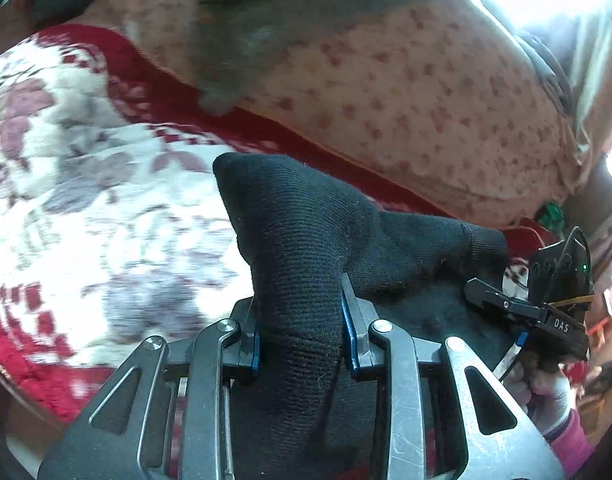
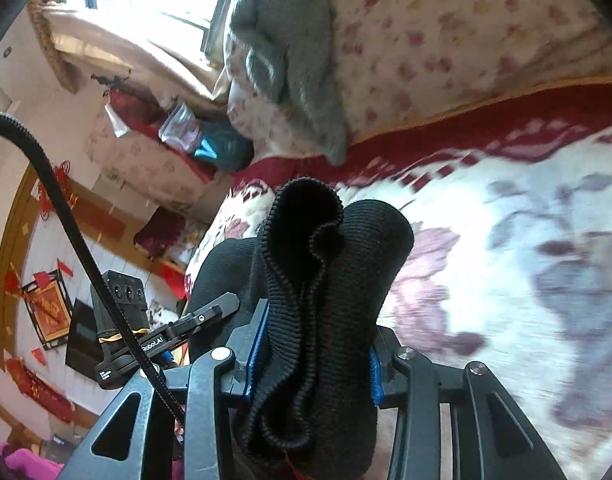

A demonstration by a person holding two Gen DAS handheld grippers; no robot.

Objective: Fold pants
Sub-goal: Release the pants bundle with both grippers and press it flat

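Black pants [image 1: 301,280] fill both tongs, left [image 1: 301,344] and right [image 2: 312,364], clamped over a floral bed [image 1: 85,208]. Only the right view shows red wall decorations [image 2: 45,308], seemingly paper.

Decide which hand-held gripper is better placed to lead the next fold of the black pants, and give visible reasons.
Neither clearly: the left hand-held gripper and right hand-held gripper are each shut on a bunch of the black pants over the floral blanket. The right holds a ribbed edge, perhaps slightly better.

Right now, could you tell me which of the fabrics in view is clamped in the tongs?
The black ribbed pants; the floral bedspread and grey garment lie free behind.
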